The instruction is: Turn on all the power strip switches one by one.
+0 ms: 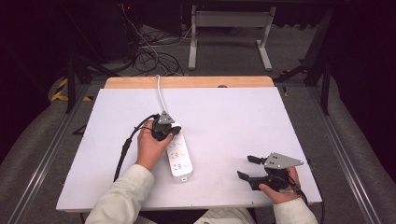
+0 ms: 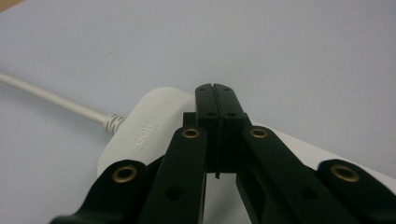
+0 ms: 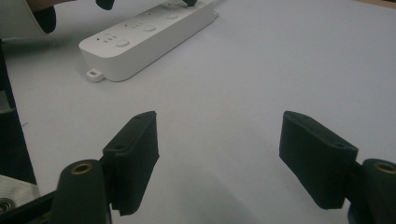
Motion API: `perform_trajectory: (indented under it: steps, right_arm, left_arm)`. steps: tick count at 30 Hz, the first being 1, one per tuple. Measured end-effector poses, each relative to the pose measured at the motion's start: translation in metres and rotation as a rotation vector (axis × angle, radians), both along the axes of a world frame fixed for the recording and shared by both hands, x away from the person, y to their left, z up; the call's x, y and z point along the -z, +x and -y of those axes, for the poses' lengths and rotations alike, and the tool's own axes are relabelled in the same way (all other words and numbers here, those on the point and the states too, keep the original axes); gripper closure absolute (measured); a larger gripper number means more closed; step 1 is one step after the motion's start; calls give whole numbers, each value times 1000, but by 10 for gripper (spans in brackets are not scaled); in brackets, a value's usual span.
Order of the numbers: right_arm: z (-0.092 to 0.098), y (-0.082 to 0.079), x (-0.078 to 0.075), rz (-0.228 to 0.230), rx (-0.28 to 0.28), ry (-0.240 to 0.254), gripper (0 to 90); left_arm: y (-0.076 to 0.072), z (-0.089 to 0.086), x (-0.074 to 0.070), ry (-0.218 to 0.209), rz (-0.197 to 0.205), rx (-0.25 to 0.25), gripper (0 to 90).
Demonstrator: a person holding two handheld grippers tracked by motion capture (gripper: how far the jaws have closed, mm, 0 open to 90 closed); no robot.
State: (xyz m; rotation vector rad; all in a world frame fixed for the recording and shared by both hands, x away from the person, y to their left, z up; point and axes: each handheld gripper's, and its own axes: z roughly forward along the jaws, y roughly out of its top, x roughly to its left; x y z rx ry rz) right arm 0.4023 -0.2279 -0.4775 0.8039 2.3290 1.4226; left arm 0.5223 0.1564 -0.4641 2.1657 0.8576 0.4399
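On the white table top, left of centre, lies a white power strip, long axis running away from the person, its white cord leading off the far edge.

Left gripper sits over the strip's cord end. Left gripper view: jaws pressed together, pads meeting with nothing between them, tips over the rounded end near the cord's strain relief. Contact with the casing: cannot tell.

Right gripper rests near the front right of the table, well apart from the strip. Jaws spread wide, holding nothing; bare table between them in the right gripper view, with the strip beyond.

Risks, as judgement:
- Closed tips bearing on one end could tilt or slide the strip; nothing holds the near end.
- Smooth casing on a smooth surface; a sideways push would likely swing it about the cord.
- Taut cord could pull it back or snag the gripper's cable.
- Tips may skid off the rounded edge.
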Motion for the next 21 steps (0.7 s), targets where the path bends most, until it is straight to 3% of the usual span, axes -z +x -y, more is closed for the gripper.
perform_trajectory:
  steps: [11, 16, 21]
  right_arm:
    - [0, 0, 0, -1, -1, 0, 292]
    - [-1, -1, 0, -1, -4, -1, 292]
    - [-1, -1, 0, 2, -5, -2, 292]
  left_arm:
    - [-2, 1, 2, 4, -1, -8, 900]
    - [-3, 0, 4, -26, 0, -21, 900]
    - [-4, 2, 4, -6, 5, -25, 900]
